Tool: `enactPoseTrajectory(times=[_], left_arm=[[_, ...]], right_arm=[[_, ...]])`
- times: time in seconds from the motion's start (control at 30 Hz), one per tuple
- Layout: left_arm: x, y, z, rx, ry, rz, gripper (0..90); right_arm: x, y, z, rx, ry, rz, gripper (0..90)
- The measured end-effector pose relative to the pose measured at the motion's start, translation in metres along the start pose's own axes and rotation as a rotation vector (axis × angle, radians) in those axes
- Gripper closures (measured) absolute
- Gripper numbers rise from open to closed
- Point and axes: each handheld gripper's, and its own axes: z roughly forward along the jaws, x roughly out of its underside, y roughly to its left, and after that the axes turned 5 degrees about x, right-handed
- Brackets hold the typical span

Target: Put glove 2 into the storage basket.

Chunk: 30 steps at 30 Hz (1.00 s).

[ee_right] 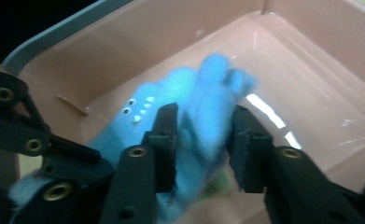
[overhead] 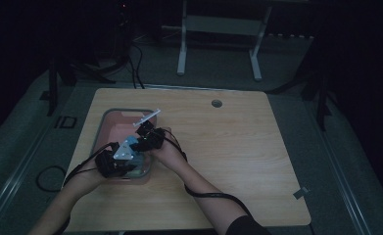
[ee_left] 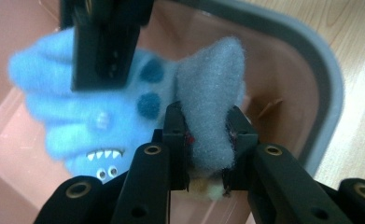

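Blue plush toy (ee_right: 194, 121) blurred in right gripper view, lower end hidden behind jaws; in high view toy (overhead: 136, 159) mostly covered by left gripper (overhead: 123, 164); pink tray (ee_left: 283, 70) cut off by frame edges in left gripper view; white object (overhead: 148, 117) at tray's far rim too small to identify.

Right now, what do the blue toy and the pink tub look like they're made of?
Blue toy: soft fleece or felt, going by its fuzzy nap and stitched-on teeth. Pink tub: probably hard plastic, smooth with glossy streaks of light and a grey rim.
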Motion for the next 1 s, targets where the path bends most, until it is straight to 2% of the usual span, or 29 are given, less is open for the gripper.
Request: enactPoseTrajectory(times=[0.03, 0.2, 0.33, 0.37, 0.5, 0.6, 0.73, 0.83, 0.9, 1.0], left_arm=[[0.000, 0.000, 0.001, -0.001, -0.002, -0.002, 74.8], [0.000, 0.001, 0.002, 0.002, 0.002, -0.014, 71.0], [-0.001, 0.002, 0.002, -0.013, -0.002, -0.031, 56.9], [-0.001, 0.003, 0.001, -0.025, 0.002, -0.042, 49.9], [-0.003, 0.005, -0.006, -0.060, -0.035, -0.090, 31.1], [-0.005, 0.006, -0.013, -0.071, -0.064, -0.111, 16.4], [-0.009, 0.005, -0.018, -0.075, -0.094, -0.143, 14.4], [-0.013, 0.000, -0.019, -0.066, -0.132, -0.156, 14.1], [-0.017, -0.005, -0.019, -0.073, -0.158, -0.159, 10.3], [-0.023, -0.012, -0.018, -0.043, -0.186, -0.158, 9.1]], right_arm=[[0.000, -0.001, -0.004, -0.003, -0.015, 0.004, 55.3], [0.000, -0.002, -0.019, -0.009, -0.048, 0.003, 48.9], [0.002, -0.001, -0.030, -0.011, -0.061, -0.010, 42.7], [0.003, -0.001, -0.033, -0.012, -0.065, -0.013, 41.0], [0.007, -0.001, -0.043, -0.026, -0.068, -0.013, 36.6], [0.011, -0.003, -0.051, -0.027, -0.090, -0.011, 35.1], [0.016, -0.005, -0.062, -0.031, -0.106, -0.011, 28.3], [0.022, -0.007, -0.069, -0.052, -0.104, -0.033, 19.7], [0.027, -0.010, -0.074, -0.049, -0.109, -0.033, 19.5], [0.033, -0.013, -0.078, -0.051, -0.113, -0.027, 17.0]])
